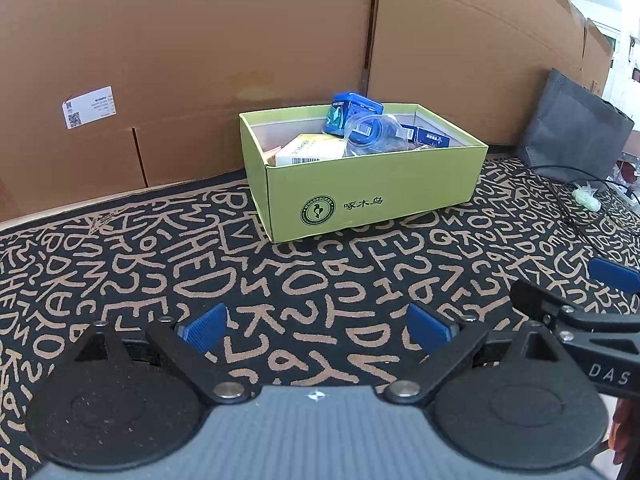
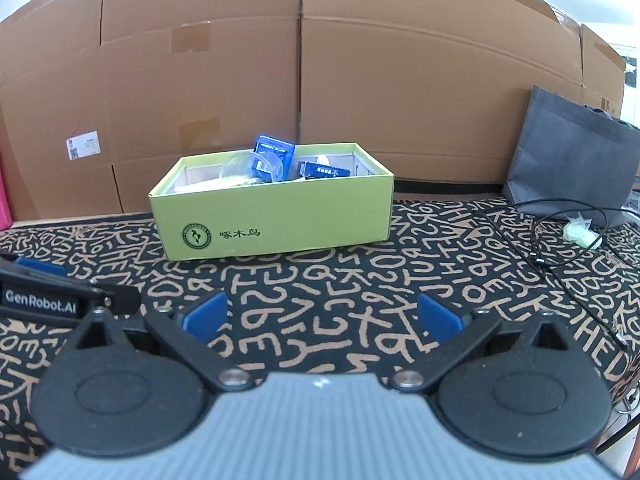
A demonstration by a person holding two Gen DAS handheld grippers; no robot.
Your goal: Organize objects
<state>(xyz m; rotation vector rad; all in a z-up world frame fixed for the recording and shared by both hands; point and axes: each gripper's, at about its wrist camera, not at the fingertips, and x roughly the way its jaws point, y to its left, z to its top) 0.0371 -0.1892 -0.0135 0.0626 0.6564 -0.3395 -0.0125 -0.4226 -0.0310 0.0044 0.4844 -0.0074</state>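
On the front wall of the green box [image 2: 280,216] we read three Chinese characters, 啄木鸟, beside a round green emblem [image 2: 197,235] whose ring lettering is too small for us. The left claw [image 2: 40,300], seen from the right wrist view, carries "GenRobot.AI"; the right claw [image 1: 608,374], seen from the left, shows "DAS". The white label [image 1: 89,107] on the cardboard bears QR codes we cannot read.

My two wrist views sit low over the patterned mat [image 1: 320,280], side by side, facing forward; both share the green box [image 2: 280,216] ahead.
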